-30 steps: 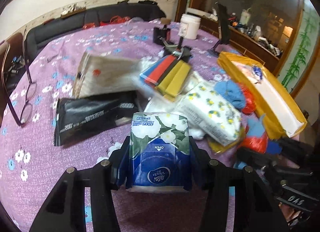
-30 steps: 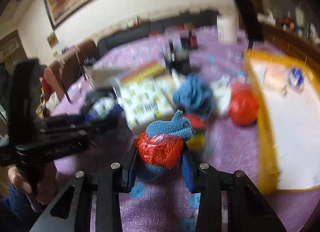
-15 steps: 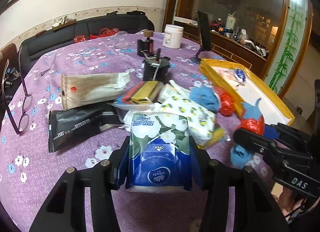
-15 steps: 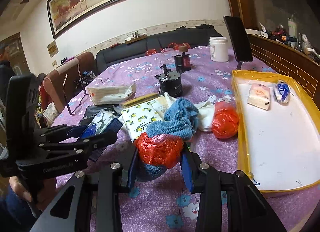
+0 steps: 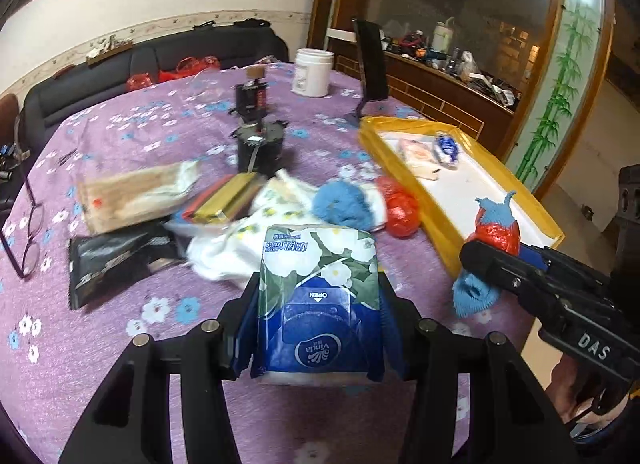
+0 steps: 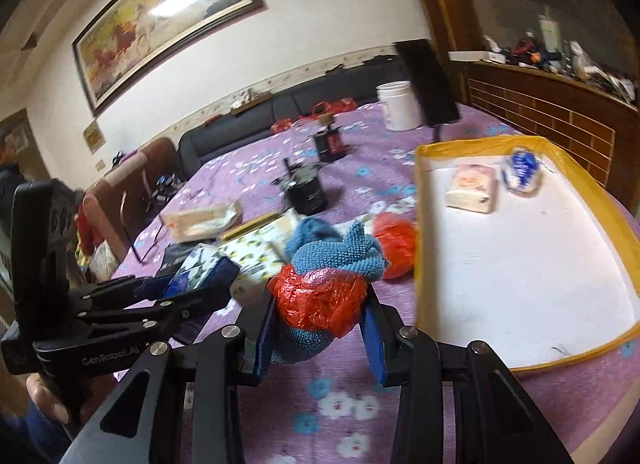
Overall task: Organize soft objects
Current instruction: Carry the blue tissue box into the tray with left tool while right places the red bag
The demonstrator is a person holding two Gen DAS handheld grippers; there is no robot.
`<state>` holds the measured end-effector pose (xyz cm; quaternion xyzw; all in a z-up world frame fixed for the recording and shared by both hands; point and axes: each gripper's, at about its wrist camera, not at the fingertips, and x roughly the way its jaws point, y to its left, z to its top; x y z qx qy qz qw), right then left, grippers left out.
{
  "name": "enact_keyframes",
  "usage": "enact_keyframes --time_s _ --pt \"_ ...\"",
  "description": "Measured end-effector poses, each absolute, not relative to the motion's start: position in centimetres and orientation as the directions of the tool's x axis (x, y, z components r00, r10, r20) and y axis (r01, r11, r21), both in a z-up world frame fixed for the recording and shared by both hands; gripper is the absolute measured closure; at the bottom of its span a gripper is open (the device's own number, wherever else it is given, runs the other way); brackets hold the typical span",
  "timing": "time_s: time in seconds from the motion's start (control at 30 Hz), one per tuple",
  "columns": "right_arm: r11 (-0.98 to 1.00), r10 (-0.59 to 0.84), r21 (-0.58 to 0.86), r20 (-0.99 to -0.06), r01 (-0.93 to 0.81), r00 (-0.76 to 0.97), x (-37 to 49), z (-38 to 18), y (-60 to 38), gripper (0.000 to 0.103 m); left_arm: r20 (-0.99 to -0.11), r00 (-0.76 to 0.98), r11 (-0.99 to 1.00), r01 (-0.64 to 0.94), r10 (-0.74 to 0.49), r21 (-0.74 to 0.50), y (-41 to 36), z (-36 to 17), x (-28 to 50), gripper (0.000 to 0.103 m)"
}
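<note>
My left gripper (image 5: 316, 328) is shut on a blue and green flowered tissue pack (image 5: 318, 296), held above the purple flowered table (image 5: 132, 132). My right gripper (image 6: 318, 324) is shut on a bundle of blue fluffy cloth and red crinkled plastic (image 6: 320, 296); the bundle (image 5: 496, 228) also shows in the left wrist view, near the tray's front corner. The yellow-rimmed white tray (image 6: 424, 264) lies to the right, holding a pale tissue pack (image 6: 470, 188) and a small blue-white packet (image 6: 520, 168). A pile of soft things remains mid-table: blue cloth (image 5: 344, 204), red plastic ball (image 5: 400, 204), lemon-print pack (image 6: 256, 248).
A black wipes pack (image 5: 112, 260), a beige pack (image 5: 132, 196) and coloured sponges (image 5: 224, 200) lie left of the pile. A black canister (image 5: 260, 144), a white jar (image 5: 312, 72), a dark stand (image 5: 370, 64) and glasses (image 5: 28, 224) sit around. A sofa lines the far wall.
Both grippers have drawn back and risen with their loads. The right gripper with its bundle has shifted towards the tray's near edge; the pile now looks farther away.
</note>
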<state>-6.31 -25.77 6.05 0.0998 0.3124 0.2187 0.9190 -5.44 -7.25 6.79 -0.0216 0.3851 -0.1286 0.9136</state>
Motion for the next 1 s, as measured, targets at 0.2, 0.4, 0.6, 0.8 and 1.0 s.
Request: enact_keyframes --time_s 0.2,0.4,0.6,0.8,1.0 --pt "0.889 0.441 0.358 -0.499 -0.286 0.746 -6.6 6.8 -29.6 0.062 -0.683 0.673 0.952 0.282 -0.284 -0.118 -10.6 8.1 -5.1 0.051" --pt "0.901 0.393 0.375 -0.494 -0.217 0.776 -6.3 7.8 -33.9 0.062 -0.684 0.648 0.925 0.364 -0.335 -0.108 -15.6 9.2 -3.6 0.051" --pt "0.907 0.351 0.397 -0.531 -0.139 0.771 -4.4 8.7 -38.7 0.062 -0.706 0.605 0.89 0.449 -0.369 -0.08 -21.7 9.2 -1.1 0.051" --pt "0.933 0.308 0.345 -0.632 -0.097 0.712 0.4 8.4 -41.4 0.062 -0.768 0.535 0.872 0.485 -0.352 -0.062 -26.8 7.4 2.6 0.051" --pt "0.946 0.288 0.319 -0.729 -0.065 0.621 6.4 7.5 -43.3 0.062 -0.832 0.462 0.879 0.472 -0.307 -0.063 -29.8 5.0 6.6 0.051"
